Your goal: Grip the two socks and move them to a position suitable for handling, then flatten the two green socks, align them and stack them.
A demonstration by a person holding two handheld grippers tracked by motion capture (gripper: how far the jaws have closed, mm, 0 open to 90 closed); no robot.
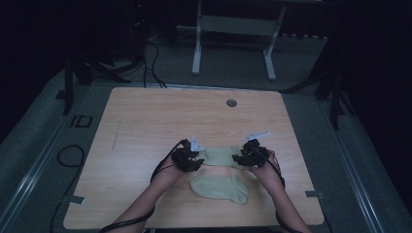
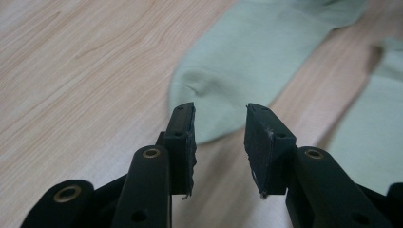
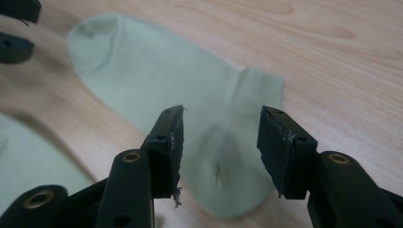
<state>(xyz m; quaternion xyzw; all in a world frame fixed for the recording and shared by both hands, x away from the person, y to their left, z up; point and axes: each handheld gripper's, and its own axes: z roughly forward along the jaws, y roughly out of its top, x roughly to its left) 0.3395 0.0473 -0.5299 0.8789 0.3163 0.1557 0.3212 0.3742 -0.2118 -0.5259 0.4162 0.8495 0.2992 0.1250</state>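
The pale wood-grain counter [image 1: 145, 126] carried two light green cotton ankle socks. The farther sock [image 1: 221, 156] lay flat across the counter's near half, stretched between the two hands; the nearer sock [image 1: 221, 188] lay just on the person's side of it, the two apart by a thin strip of wood.

The left tongs [image 1: 198, 161] stood over one end of the farther sock and the right tongs [image 1: 237, 158] over the other. In the left gripper view the left tongs [image 2: 219, 137] were parted with nothing between the pads, the sock's rounded end [image 2: 209, 95] lying on the counter beyond them. The right tongs [image 3: 221, 142] were likewise parted — the sock's other end [image 3: 228, 190] lay beneath, unheld.

The step in hand looked like releasing the farther sock laid flat. To do it well, both tongs should probably lift straight up, clear of the cloth, so neither pad drags a wrinkle into it or nudges it toward the nearer sock.
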